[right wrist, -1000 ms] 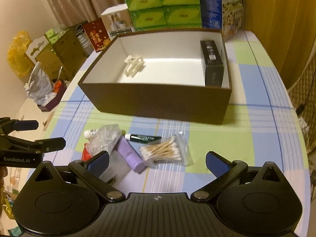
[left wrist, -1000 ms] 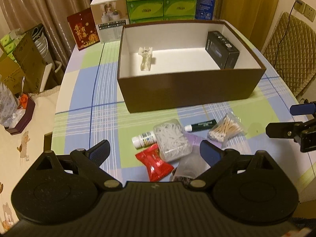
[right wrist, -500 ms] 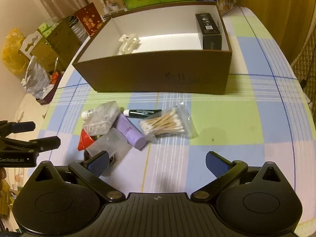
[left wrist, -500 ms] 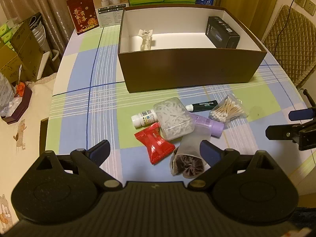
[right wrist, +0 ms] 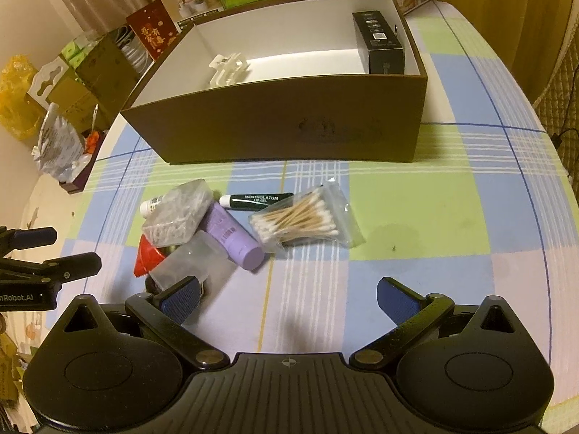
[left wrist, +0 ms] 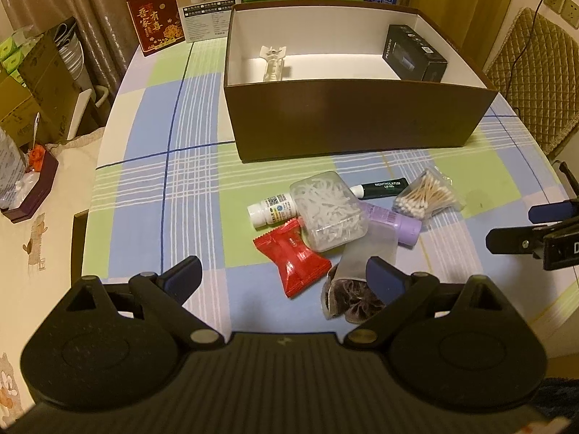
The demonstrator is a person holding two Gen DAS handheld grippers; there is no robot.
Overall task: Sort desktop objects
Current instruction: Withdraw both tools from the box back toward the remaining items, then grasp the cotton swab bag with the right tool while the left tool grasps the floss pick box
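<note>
1. Left gripper (left wrist: 283,277): fingers spread wide, holding nothing, poised above the near edge of the table (left wrist: 152,166).
2. Right gripper (right wrist: 288,299): fingers likewise spread wide and empty, above bare checked cloth to the right of the pile.
3. Brown box (left wrist: 354,123): open-topped, white inside, standing behind the pile; it contains a white hair clip (left wrist: 274,63) near its left end and a black carton (left wrist: 412,54) against its right wall.
4. Red packet (left wrist: 292,257): lies flat at the pile's near left, long axis running diagonally from far left to near right in the left wrist view.
5. Clear tub (left wrist: 328,213) of white picks: rests partly on the red packet, touching a small white bottle (left wrist: 271,210) lying on its side with its cap to the left.
6. Purple tube (right wrist: 231,233): lies diagonally, its wide end toward the right gripper.
7. Green lip-gel tube (right wrist: 261,199): lies roughly parallel to the box front, white cap pointing left.
8. Bag of cotton swabs (right wrist: 304,218): rightmost item, swabs lying roughly crosswise.
9. Frosted pouch (left wrist: 365,253): nearest the left gripper, a dark bundle showing at its open end.
</note>
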